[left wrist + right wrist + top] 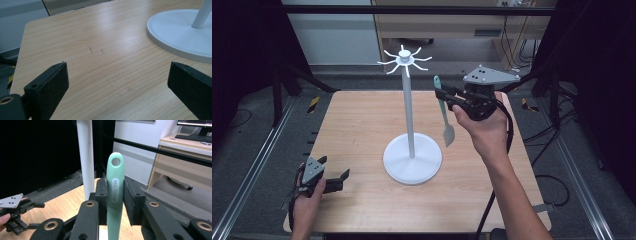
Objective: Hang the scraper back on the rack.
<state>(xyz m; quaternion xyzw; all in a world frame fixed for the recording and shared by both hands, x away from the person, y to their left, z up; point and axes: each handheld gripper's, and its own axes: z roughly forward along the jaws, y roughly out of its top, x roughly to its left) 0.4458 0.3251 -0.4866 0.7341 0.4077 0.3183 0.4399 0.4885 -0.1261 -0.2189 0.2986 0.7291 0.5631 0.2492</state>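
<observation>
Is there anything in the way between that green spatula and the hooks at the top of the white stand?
Nothing visible blocks it. The right tongs hold the green spatula upright in open air beside the white stand, its hanging hole at the top. The hooks sit higher and to the side, all bare.

On the one wooden table [357, 125]: one white hook stand [410, 125], centre; one green spatula [445, 112], raised just right of the stand's pole; two grippers, the right gripper [451, 97] beside the pole, the left gripper [334, 175] well left of the base.
</observation>
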